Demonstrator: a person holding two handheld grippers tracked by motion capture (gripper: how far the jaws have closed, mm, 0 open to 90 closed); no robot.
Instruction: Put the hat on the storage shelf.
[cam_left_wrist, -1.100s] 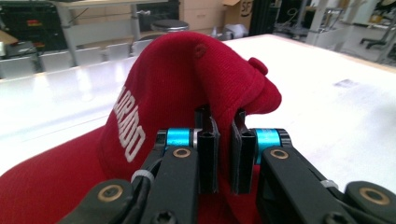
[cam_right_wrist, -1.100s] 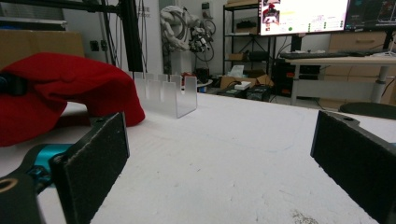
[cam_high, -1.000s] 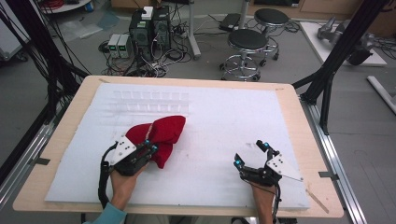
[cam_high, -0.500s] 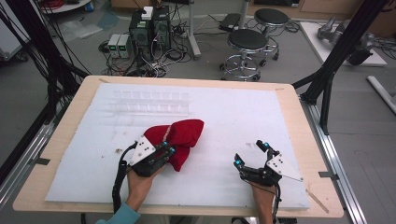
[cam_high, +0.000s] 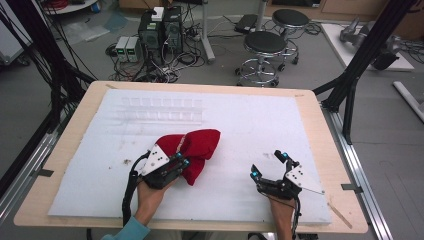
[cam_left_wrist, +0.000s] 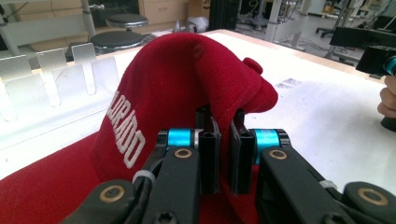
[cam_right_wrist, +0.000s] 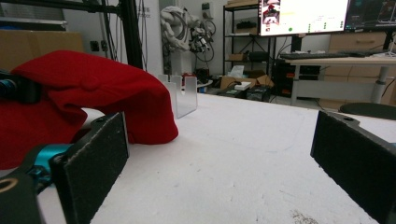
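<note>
Since a second ago, the left gripper (cam_high: 184, 162) has dragged the red cap (cam_high: 196, 146) rightward, jaws pinching its fabric, just below the clear rack (cam_high: 161, 109). Right gripper (cam_high: 270, 165), wide open, waits well right of it — handoff maybe?

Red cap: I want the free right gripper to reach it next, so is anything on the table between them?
Nothing visible: only bare white table surface lies between the open right gripper and the red fabric cap.

My rig sits in a lab: computer towers (cam_high: 161, 27) in tangled cables behind the table (cam_high: 320, 120), round stools (cam_high: 267, 45) right of them, a monitor (cam_right_wrist: 303, 16) on distant shelving.
</note>
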